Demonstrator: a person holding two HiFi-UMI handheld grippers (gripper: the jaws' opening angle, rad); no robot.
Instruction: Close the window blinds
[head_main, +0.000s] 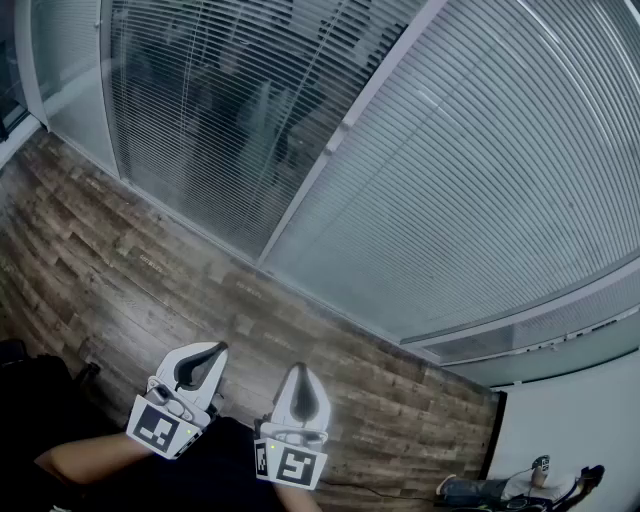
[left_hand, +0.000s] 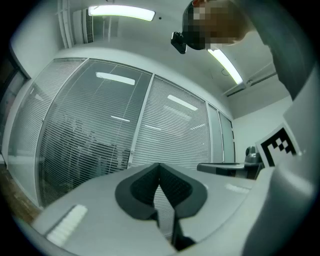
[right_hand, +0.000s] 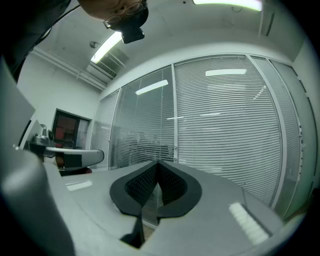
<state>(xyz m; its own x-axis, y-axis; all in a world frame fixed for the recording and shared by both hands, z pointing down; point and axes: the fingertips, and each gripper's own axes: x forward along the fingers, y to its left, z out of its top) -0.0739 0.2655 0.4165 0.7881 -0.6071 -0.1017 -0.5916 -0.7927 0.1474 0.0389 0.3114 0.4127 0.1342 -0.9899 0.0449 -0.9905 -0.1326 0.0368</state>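
Along the far side of the wooden floor (head_main: 120, 260), a glass wall is seen, hung with horizontal blinds pane by pane. On the pane toward the left of the head view, the see-through blind (head_main: 220, 110) is lowered with its slats turned partly open, so that dark shapes behind the glass can be made out through it. On the next pane, past a pale upright frame post (head_main: 350, 130), the white blind (head_main: 480, 180) is lowered with its slats turned flat, and nothing can be seen through it.

Both tongs are held low at the bottom of the head view, near each other but apart, well short of the blinds and touching neither. The left tongs (head_main: 212, 350) are pointed up toward the see-through blind; in the left gripper view their dark pads are seen meeting at the tips, with nothing held between them. The right tongs (head_main: 299, 370) are held just beside them; in the right gripper view these are likewise closed tip to tip and empty, with the frame post seen straight beyond the tips. A lit ceiling lamp (left_hand: 121, 12) is seen overhead.
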